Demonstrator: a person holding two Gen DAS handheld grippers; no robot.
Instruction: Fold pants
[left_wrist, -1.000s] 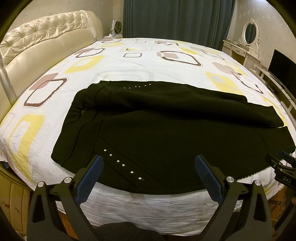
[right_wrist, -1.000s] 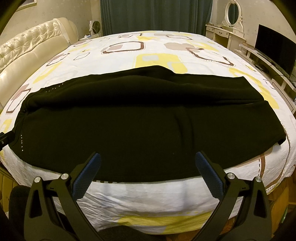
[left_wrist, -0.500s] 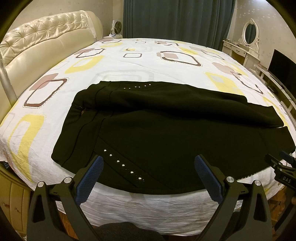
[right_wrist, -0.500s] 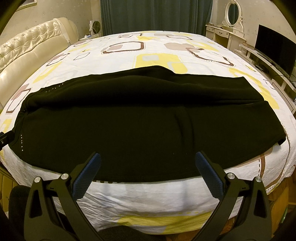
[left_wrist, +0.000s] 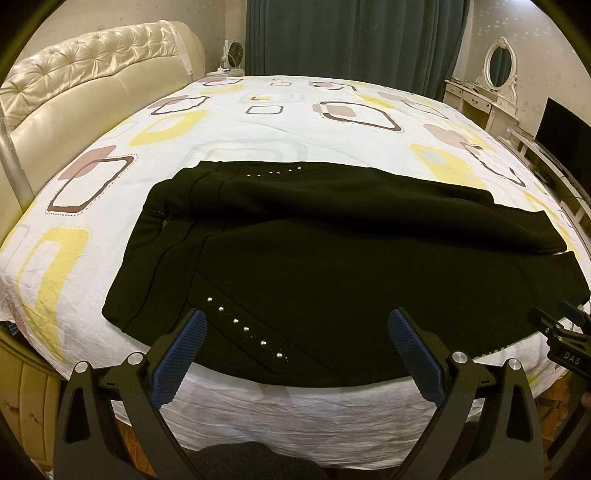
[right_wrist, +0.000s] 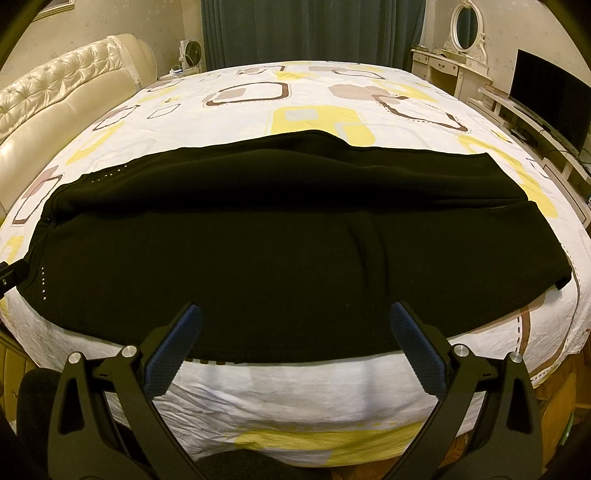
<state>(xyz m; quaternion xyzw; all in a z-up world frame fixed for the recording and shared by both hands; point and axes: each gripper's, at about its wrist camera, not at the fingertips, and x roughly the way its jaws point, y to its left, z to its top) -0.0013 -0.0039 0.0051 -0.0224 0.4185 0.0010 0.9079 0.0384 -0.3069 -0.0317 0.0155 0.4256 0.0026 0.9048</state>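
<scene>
Black pants (left_wrist: 332, 266) lie flat across the near part of the bed, waist at the left with a row of silver studs (left_wrist: 243, 328), legs running right, one leg lying on the other. They also fill the right wrist view (right_wrist: 280, 258). My left gripper (left_wrist: 295, 325) is open and empty, hovering at the near edge of the pants by the waist. My right gripper (right_wrist: 295, 319) is open and empty, hovering at the near edge over the legs. The right gripper also shows at the right edge of the left wrist view (left_wrist: 565, 332).
The bed (left_wrist: 280, 125) has a white sheet with yellow and brown squares and a cream tufted headboard (left_wrist: 85, 88) at the left. A dressing table with mirror (right_wrist: 454, 55) and a TV (right_wrist: 546, 99) stand at the right. Dark curtains (left_wrist: 351, 37) hang behind.
</scene>
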